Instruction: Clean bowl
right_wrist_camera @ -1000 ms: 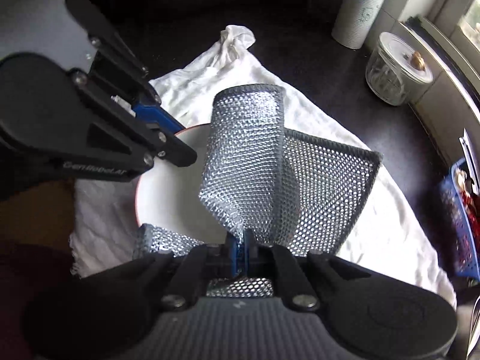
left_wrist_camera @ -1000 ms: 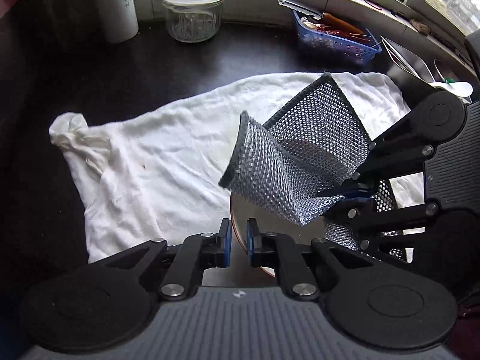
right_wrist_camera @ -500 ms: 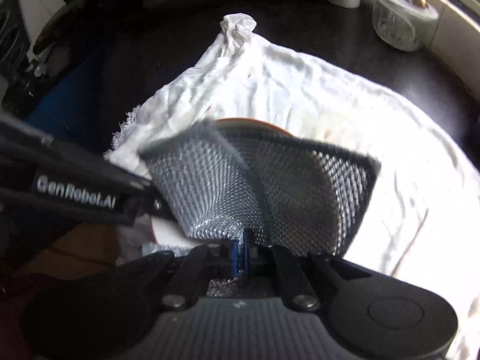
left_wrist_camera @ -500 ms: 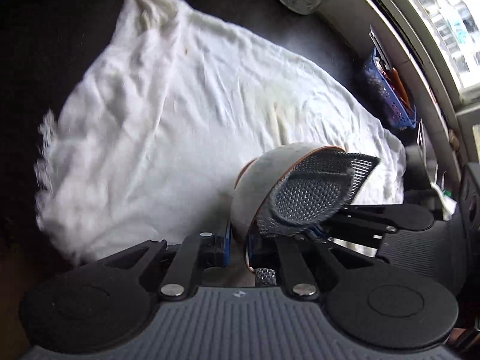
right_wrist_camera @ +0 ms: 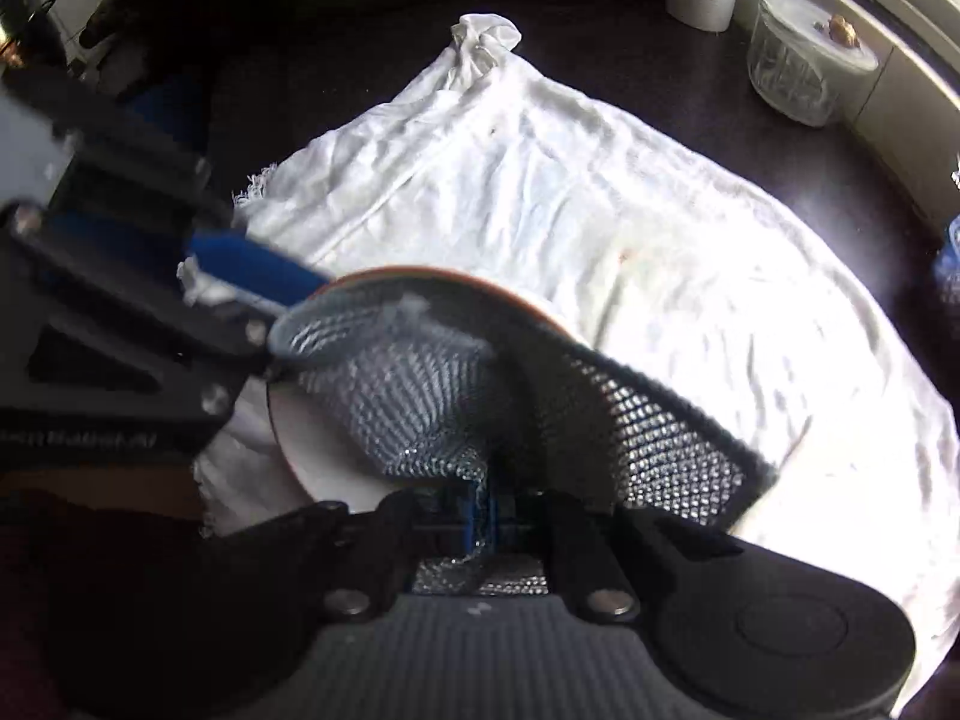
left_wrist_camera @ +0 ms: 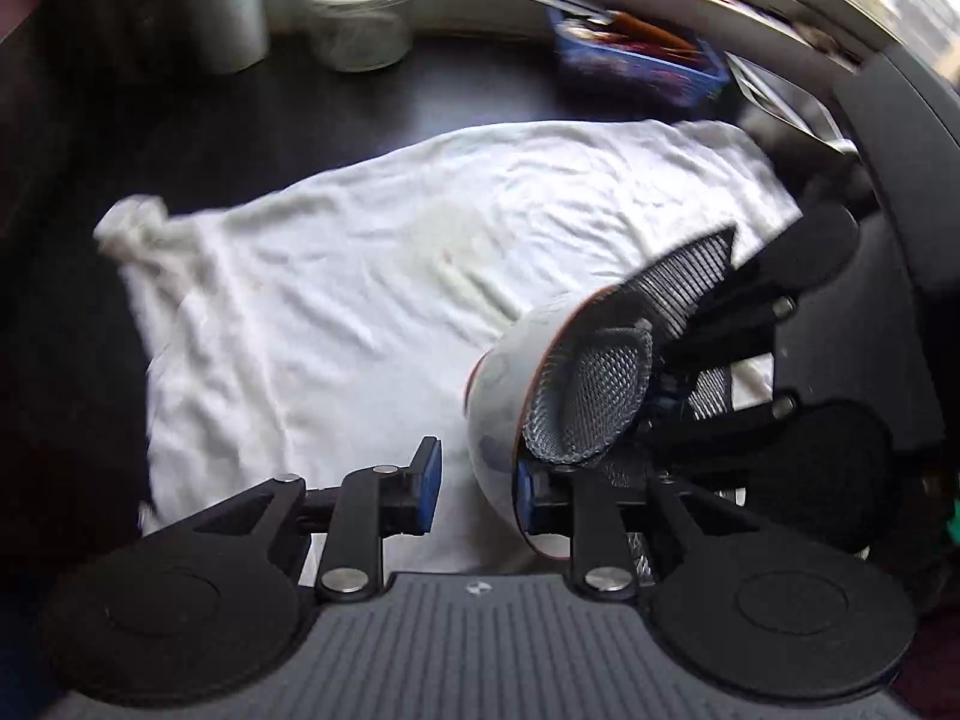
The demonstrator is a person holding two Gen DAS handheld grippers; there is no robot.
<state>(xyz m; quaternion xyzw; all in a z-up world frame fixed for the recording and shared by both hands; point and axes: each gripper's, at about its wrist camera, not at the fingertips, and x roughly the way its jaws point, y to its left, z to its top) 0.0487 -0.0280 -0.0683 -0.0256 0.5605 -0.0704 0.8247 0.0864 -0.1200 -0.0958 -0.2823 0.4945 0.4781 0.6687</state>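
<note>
A white bowl [left_wrist_camera: 504, 396] with an orange-brown rim is tipped on its side over the white cloth [left_wrist_camera: 360, 276]. My left gripper [left_wrist_camera: 474, 486] has opened; its right pad sits against the bowl's rim, the left pad stands apart. My right gripper [right_wrist_camera: 480, 516] is shut on a grey metal mesh scrubbing cloth [right_wrist_camera: 420, 396], pressed into the bowl's inside [right_wrist_camera: 312, 450]. The mesh [left_wrist_camera: 594, 402] fills the bowl's mouth in the left wrist view. The bowl's rim [right_wrist_camera: 432, 276] arcs above the mesh.
The white cloth [right_wrist_camera: 600, 210] lies spread on a dark counter [left_wrist_camera: 300, 114]. A lidded glass jar [left_wrist_camera: 360, 18] and a white roll [left_wrist_camera: 234, 12] stand at the back. A blue basket [left_wrist_camera: 636, 60] of utensils sits by the window sill.
My left gripper's jaws have opened from around the bowl's rim. The bowl has tipped further onto its side, and the mesh has been pushed deeper into it. Both views have swung.
</note>
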